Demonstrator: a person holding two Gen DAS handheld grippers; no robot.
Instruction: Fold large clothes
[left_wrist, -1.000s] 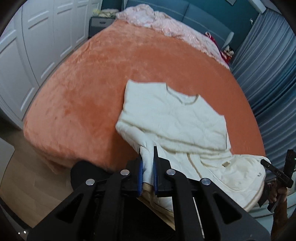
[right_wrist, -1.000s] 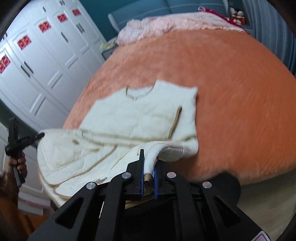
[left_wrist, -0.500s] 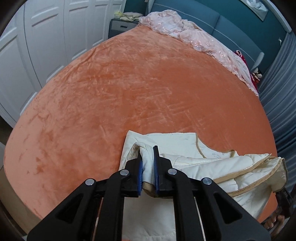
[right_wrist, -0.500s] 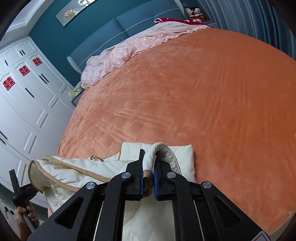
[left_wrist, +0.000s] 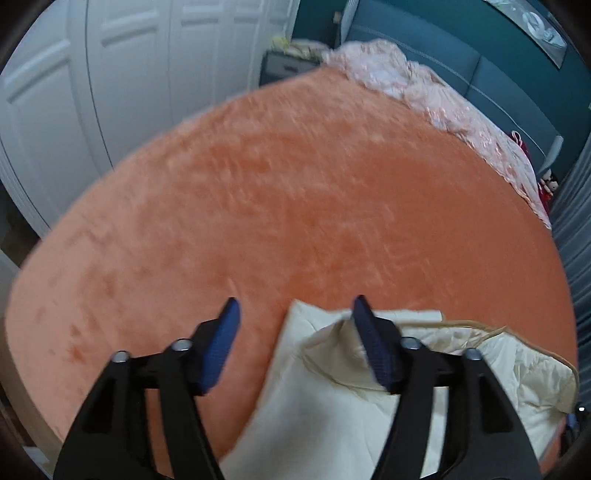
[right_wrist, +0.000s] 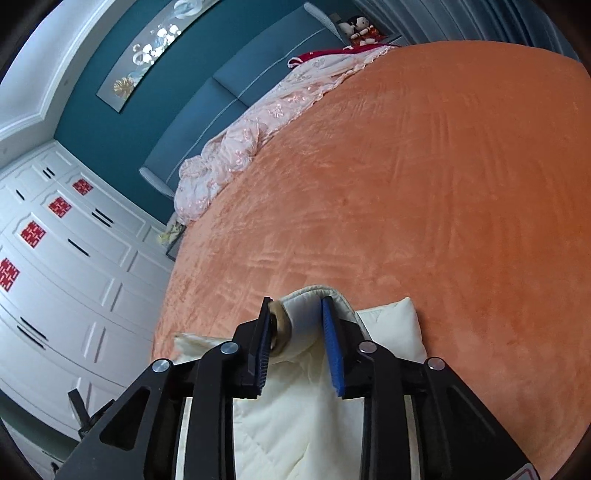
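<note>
Left gripper (left_wrist: 293, 314): jaws spread wide, nothing between the blue pads. The right-hand pad touches or just overlaps a raised peak of the cream quilted garment (left_wrist: 332, 387); contact cannot be confirmed because the left wrist view is motion-blurred. The left-hand pad hangs over bare bedspread.

Right gripper (right_wrist: 295, 310): jaws partly apart, with a rolled fold of the cream quilted garment (right_wrist: 295, 424) lying in the gap. The tan-trimmed edge of the roll sits against the left pad; the right pad stands just beside the fabric, and whether it presses on it cannot be told. The hold looks slack rather than clamped.

The garment lies in folded layers on the near edge of the orange plush bedspread (right_wrist: 406, 203), directly under both grippers. In the left wrist view a tan-piped layer bunches toward the right; in the right wrist view a squared corner lies flat just right of the jaws.

Farther out: a crumpled pink quilt (right_wrist: 258, 129) runs along the far edge of the bed, against a teal headboard (right_wrist: 229, 96). White wardrobe doors (right_wrist: 66, 266) stand to the left and carry red paper-cut emblems (right_wrist: 33, 233), apparently double-happiness characters, though too small to read with certainty. A long framed artwork (right_wrist: 155, 48) hangs on the teal wall. Two small dolls (right_wrist: 358, 27) sit near the bed's far corner.
</note>
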